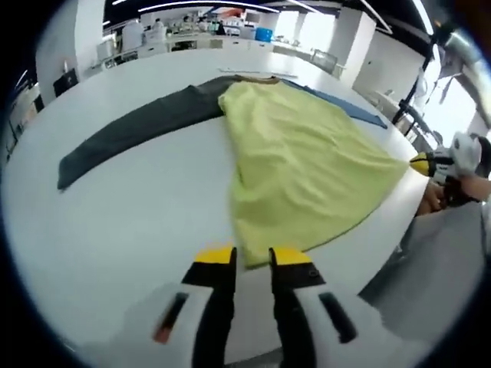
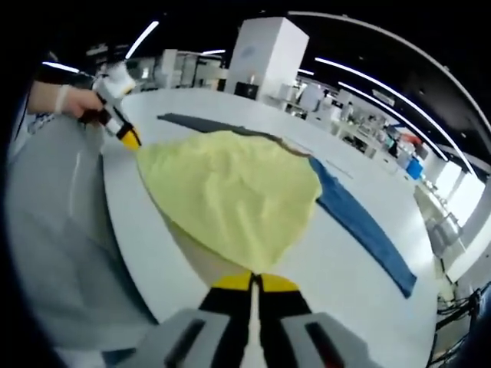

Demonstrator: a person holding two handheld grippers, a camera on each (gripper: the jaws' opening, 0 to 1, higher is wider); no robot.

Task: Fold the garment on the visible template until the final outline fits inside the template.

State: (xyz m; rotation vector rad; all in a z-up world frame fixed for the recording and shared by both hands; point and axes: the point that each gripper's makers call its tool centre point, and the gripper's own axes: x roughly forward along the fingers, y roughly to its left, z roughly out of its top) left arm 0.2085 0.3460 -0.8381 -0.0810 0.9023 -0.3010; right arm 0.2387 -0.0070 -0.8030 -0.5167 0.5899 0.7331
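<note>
While the yellow garment lies on the table | left gripper jaws slightly apart | right gripper pinching its hem

Two low, close views from opposite hem corners, both across the yellow garment.

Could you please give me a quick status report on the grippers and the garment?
Left gripper open at the yellow garment's hem. Right gripper shut on its other corner. Garment spread flat on white table, unfolded. Dark garment and blue cloth alongside.
</note>
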